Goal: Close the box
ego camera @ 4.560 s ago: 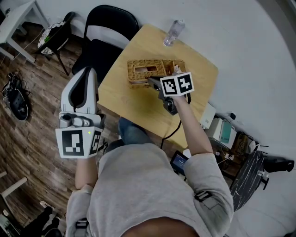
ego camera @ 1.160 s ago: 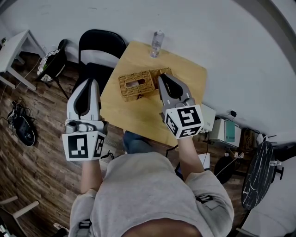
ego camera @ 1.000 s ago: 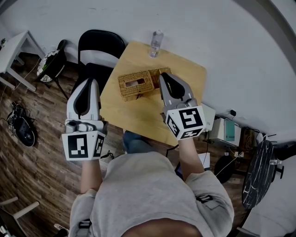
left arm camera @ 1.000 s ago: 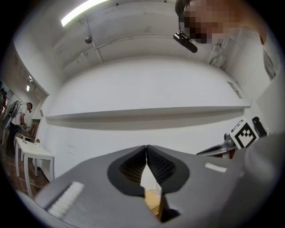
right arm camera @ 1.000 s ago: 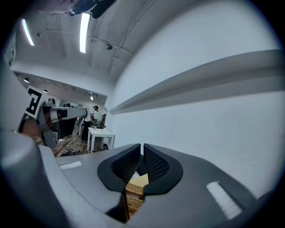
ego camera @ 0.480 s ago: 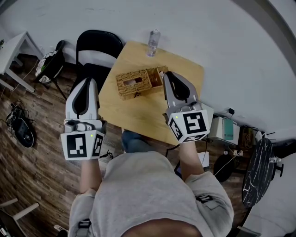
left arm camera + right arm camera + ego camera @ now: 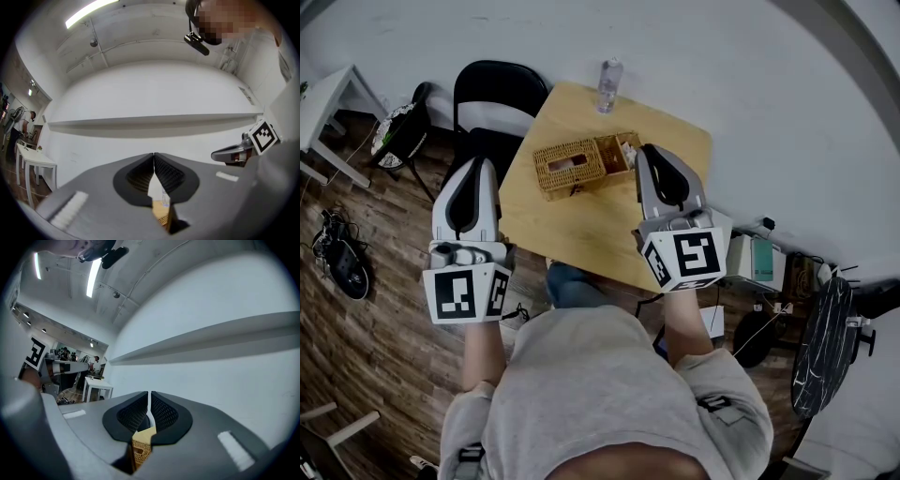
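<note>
Just ahead of our right gripper [image 7: 647,152], jaws pressed together, empty: wicker box [image 7: 570,167]. Next, we reckon, nudge it shut.

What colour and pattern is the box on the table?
The box is light brown woven wicker, clearest in the head view.

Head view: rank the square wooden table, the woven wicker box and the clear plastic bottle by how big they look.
Largest to smallest:
1. square wooden table
2. woven wicker box
3. clear plastic bottle
The gaps are clear, so none tie.
</note>
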